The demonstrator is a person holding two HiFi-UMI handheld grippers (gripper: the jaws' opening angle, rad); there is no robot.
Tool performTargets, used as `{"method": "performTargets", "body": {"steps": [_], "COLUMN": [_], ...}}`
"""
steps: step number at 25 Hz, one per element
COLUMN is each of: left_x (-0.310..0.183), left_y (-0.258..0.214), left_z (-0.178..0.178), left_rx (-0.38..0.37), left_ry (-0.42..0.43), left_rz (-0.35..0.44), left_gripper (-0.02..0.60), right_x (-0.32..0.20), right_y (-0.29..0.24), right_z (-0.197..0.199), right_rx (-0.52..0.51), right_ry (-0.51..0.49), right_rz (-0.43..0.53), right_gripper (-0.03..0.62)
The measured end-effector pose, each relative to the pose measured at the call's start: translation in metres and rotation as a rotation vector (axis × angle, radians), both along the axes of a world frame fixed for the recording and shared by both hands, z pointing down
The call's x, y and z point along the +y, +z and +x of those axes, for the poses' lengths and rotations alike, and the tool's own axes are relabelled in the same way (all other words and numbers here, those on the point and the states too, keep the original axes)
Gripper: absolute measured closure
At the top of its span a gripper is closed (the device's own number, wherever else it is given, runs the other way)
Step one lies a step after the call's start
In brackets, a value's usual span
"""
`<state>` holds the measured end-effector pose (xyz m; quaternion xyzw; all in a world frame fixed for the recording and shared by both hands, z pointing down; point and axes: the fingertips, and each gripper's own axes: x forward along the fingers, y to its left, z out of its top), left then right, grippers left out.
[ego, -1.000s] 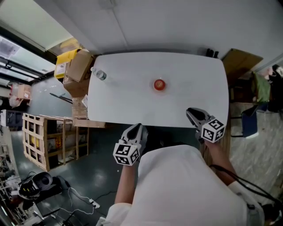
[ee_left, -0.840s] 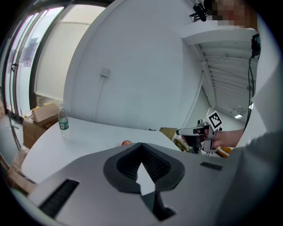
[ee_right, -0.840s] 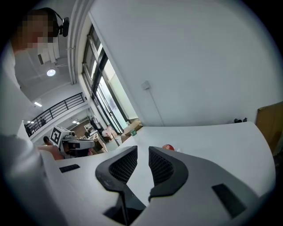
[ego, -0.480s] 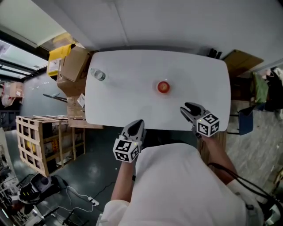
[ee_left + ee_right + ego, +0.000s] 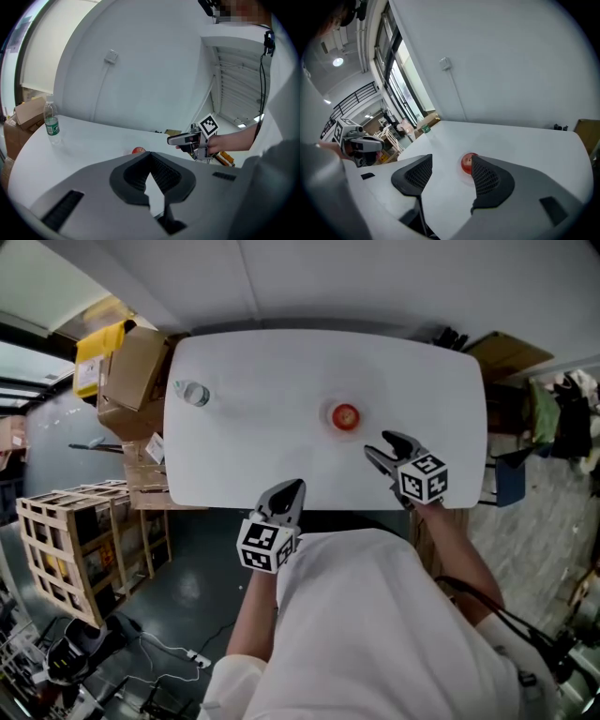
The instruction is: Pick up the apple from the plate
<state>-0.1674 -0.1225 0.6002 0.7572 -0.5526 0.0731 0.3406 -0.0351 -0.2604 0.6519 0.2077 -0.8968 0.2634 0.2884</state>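
Two handheld grippers hover over the near edge of a white, round-cornered table [image 5: 262, 409], and the small red apple [image 5: 345, 415] sits well out on it, on a pale shallow plate [image 5: 331, 409] that barely stands out from the tabletop. The right gripper [image 5: 378, 443] is the nearer one, angled down toward the fruit with its dark ribbed jaws opening; nothing lies between them, and the apple shows beyond their tips, just at the inner edge of the right-hand jaw. The left gripper [image 5: 292, 491] hangs back by the table's near edge with its jaws closed together, tip to tip, on nothing. A clear plastic water bottle [image 5: 191, 393] stands well apart at the far left corner. The apple should be firm and fairly light, but round and smooth-skinned, so it may roll or squirt out of a grip placed too high or low. Pads would best meet it on opposite sides at its widest girth, with moderate pressure to avoid bruising. The plate could slide if nudged.
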Motion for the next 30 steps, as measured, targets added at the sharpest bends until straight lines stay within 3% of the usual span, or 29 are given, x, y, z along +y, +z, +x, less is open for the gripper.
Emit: {"method": "performTargets", "body": {"steps": [12, 25, 30], "left_x": [-0.026, -0.038, -0.036], "left_y": [0.022, 0.039, 0.044], "left_z": [-0.032, -0.059, -0.068], "left_rx": [0.026, 0.047, 0.049], "left_ry": [0.09, 0.106, 0.099], "left_rz": [-0.045, -0.089, -0.101], "left_gripper": [0.58, 0.58, 0.58], "right_x": [-0.034, -0.042, -0.045], "right_y": [0.084, 0.15, 0.16], "right_z": [-0.027, -0.041, -0.044], "right_rx": [0.2, 0.356, 0.402], "right_ry": [0.103, 0.065, 0.06], "right_rz": [-0.038, -0.085, -0.058], "right_gripper": [0.272, 0.244, 0.243]}}
